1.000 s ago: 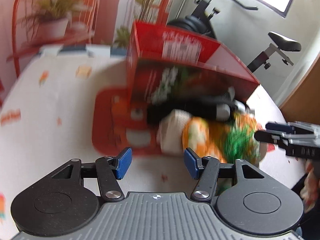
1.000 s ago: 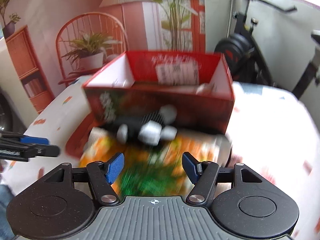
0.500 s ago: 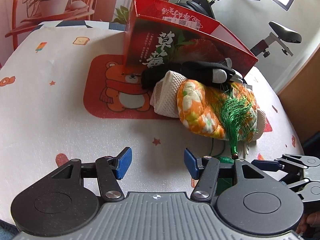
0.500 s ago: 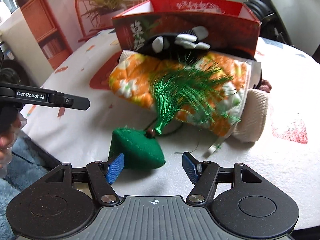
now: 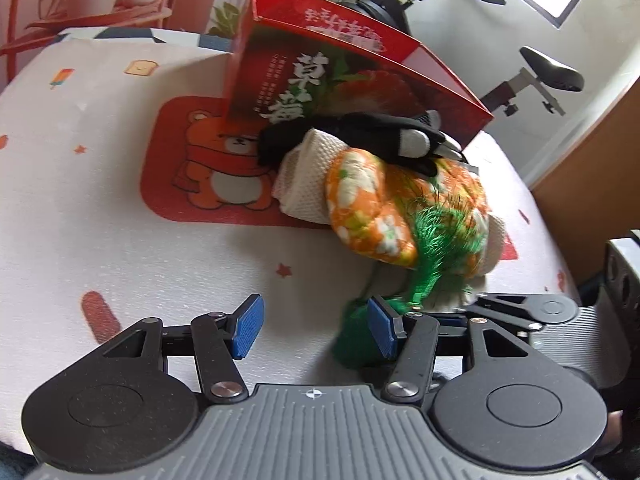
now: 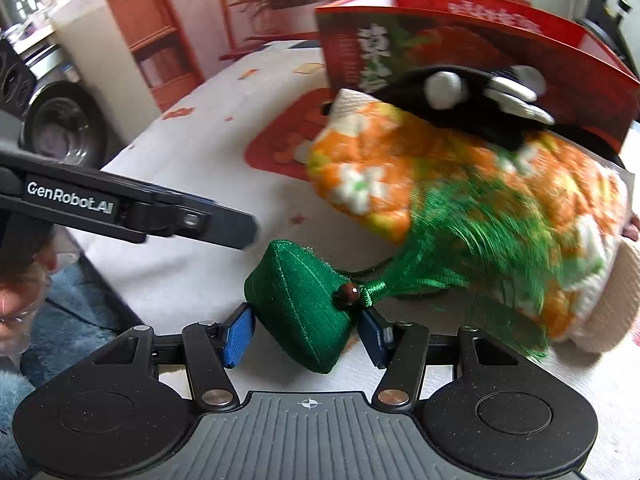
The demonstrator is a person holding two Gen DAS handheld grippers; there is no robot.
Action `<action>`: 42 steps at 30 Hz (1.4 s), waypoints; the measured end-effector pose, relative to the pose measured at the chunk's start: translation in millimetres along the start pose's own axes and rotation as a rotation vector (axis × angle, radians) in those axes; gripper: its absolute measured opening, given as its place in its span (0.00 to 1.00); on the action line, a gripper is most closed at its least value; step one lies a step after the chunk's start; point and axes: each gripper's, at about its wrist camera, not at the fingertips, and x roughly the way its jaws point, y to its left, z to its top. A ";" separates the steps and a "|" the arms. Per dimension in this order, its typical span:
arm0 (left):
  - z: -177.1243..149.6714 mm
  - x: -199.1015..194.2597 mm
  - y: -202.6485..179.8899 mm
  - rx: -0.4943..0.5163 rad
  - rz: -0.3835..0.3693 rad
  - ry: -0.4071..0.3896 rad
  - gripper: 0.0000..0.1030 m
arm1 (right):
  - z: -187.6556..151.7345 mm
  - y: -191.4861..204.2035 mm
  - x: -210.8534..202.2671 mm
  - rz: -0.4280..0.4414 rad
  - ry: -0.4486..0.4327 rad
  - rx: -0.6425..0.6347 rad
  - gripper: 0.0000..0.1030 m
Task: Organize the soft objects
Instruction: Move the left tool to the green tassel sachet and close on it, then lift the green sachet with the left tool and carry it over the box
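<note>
A green fabric sachet (image 6: pixel 304 304) with a long green tassel (image 6: pixel 472 248) lies at the near table edge. My right gripper (image 6: pixel 306 336) straddles it. Its jaws are closing, and the blue pads stand right at the sachet's sides without clearly pressing. Behind it sits a pile: an orange floral cloth (image 5: pixel 368 208), a white mesh cloth (image 5: pixel 308 176) and a black glove (image 5: pixel 360 136), leaning on a red box (image 5: pixel 360 80). My left gripper (image 5: pixel 315 328) is open over bare tablecloth with nothing between its pads. The sachet (image 5: pixel 354 344) shows behind its right finger.
A red bear mat (image 5: pixel 200 168) lies under the box. The left gripper (image 6: pixel 248 232) reaches in from the left, close to the sachet. An exercise bike (image 5: pixel 540 68) stands beyond the table, and a shelf (image 6: pixel 152 40) and blue rug (image 6: pixel 60 320) lie off the near edge.
My right gripper dropped and moved in until the sachet sits between its pads, and the gap between them has narrowed. The left gripper sank toward the table early on, then held nearly still.
</note>
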 end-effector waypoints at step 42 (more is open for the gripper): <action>37.3 -30.3 -31.8 0.079 -0.165 -0.163 0.50 | 36.0 6.4 -51.1 -0.033 -0.188 -0.047 0.38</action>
